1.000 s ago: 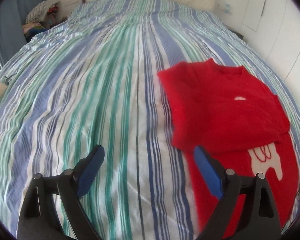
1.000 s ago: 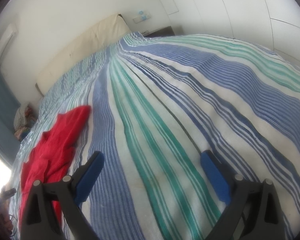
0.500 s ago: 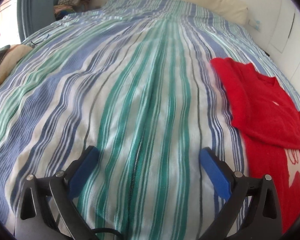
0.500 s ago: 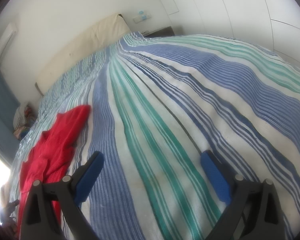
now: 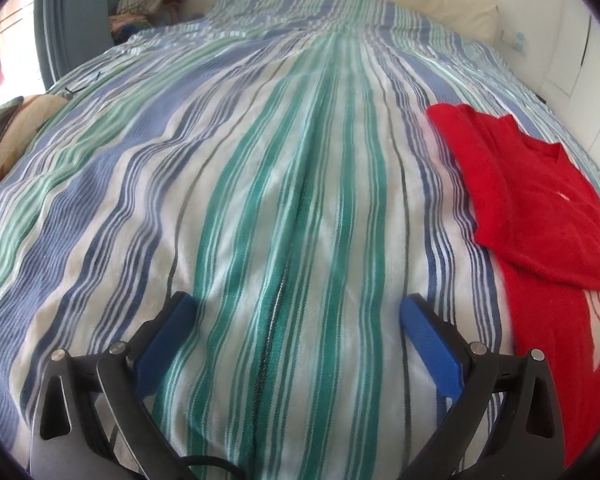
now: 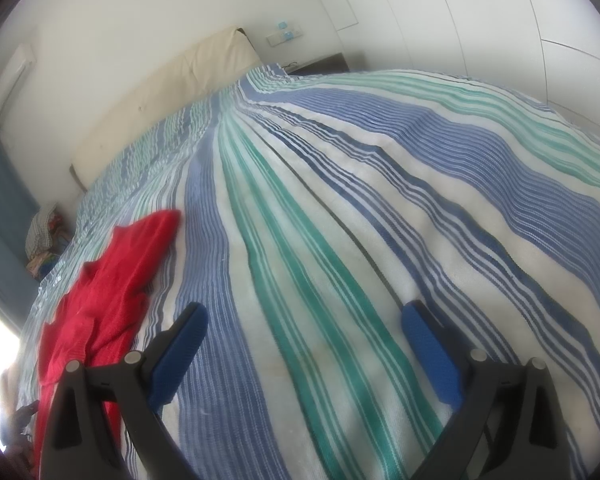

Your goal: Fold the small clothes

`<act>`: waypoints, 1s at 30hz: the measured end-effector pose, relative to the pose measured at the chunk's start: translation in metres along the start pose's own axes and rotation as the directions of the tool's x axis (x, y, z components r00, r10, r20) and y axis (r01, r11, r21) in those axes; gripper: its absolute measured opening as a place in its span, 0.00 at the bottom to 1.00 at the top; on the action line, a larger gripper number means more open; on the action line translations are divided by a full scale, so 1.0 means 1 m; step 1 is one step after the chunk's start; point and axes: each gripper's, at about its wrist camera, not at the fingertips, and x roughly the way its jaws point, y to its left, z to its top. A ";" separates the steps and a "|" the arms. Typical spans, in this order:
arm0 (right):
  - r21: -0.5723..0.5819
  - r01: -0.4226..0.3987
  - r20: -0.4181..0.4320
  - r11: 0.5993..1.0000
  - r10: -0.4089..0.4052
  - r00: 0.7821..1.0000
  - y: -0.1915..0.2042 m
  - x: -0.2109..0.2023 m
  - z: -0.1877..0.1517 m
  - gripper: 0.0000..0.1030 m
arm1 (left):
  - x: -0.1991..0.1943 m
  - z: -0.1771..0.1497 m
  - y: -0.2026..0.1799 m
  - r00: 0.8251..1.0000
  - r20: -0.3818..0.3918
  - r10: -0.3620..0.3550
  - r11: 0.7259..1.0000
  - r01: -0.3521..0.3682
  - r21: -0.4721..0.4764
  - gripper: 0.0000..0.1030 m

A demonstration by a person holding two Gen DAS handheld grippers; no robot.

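A small red sweater [image 5: 540, 232] with a white pattern lies partly folded on the striped bedspread [image 5: 260, 160], at the right of the left wrist view. It also shows at the left of the right wrist view [image 6: 100, 300]. My left gripper [image 5: 298, 308] is open and empty over bare bedspread, left of the sweater. My right gripper [image 6: 304, 316] is open and empty over bare bedspread [image 6: 380, 200], right of the sweater.
A cream headboard cushion [image 6: 172, 92] runs along the far end of the bed. A pile of clothes [image 5: 148, 4] sits by the blue curtain at the far left. A patterned cloth [image 5: 8, 128] lies at the bed's left edge. White wardrobe doors [image 6: 480, 12] stand on the right.
My left gripper has swung left, away from the sweater, which slid from centre-right to the right edge of its view. The right gripper has stayed still.
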 end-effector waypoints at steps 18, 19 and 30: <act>0.001 -0.003 0.001 1.000 0.003 1.000 0.001 0.001 0.001 0.94 | 0.000 -0.001 -0.001 1.000 0.004 0.008 1.000 -0.008 0.007 1.00; 0.000 -0.002 0.001 1.000 0.002 1.000 0.001 0.001 0.000 0.94 | 0.000 -0.001 -0.001 1.000 0.004 0.008 1.000 -0.008 0.007 1.00; -0.062 -0.014 -0.088 0.998 0.008 0.996 0.023 -0.015 0.014 0.91 | -0.083 -0.008 0.012 0.979 0.019 -0.201 0.979 0.201 0.019 0.98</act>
